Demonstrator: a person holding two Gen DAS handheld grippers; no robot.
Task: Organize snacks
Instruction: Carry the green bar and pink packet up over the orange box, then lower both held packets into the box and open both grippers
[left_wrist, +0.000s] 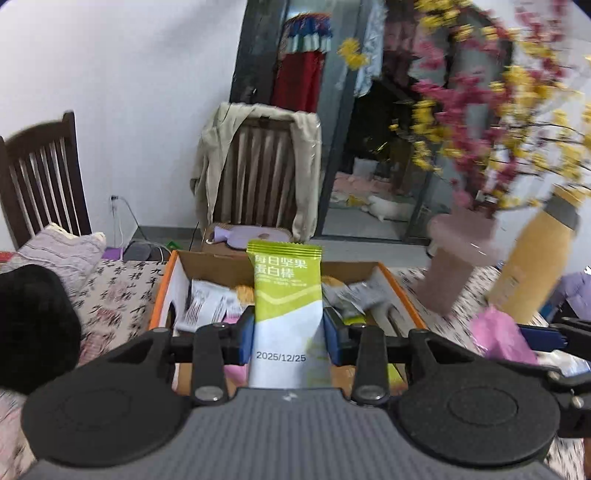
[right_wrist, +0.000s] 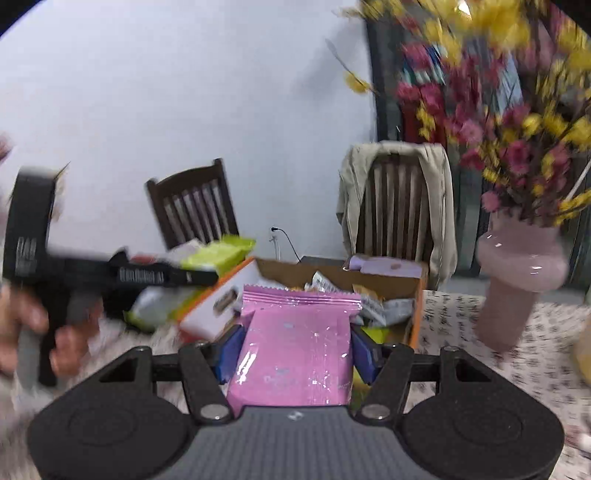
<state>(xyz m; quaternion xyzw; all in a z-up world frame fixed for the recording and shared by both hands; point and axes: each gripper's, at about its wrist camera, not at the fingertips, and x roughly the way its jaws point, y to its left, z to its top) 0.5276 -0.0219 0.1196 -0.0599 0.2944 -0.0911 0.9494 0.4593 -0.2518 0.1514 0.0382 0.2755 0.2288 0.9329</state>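
While tablecloth (left_wrist: 118, 295) (patterned) blurs.

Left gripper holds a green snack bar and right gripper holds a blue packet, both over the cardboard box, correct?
Not quite: the packet in the right gripper is pink, as the right wrist view shows. The left gripper does hold the green snack bar over the cardboard box.

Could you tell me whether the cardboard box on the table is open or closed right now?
Open. The box shows its inside from above, with several snack packets lying loose in it and no lid or flap covering them.
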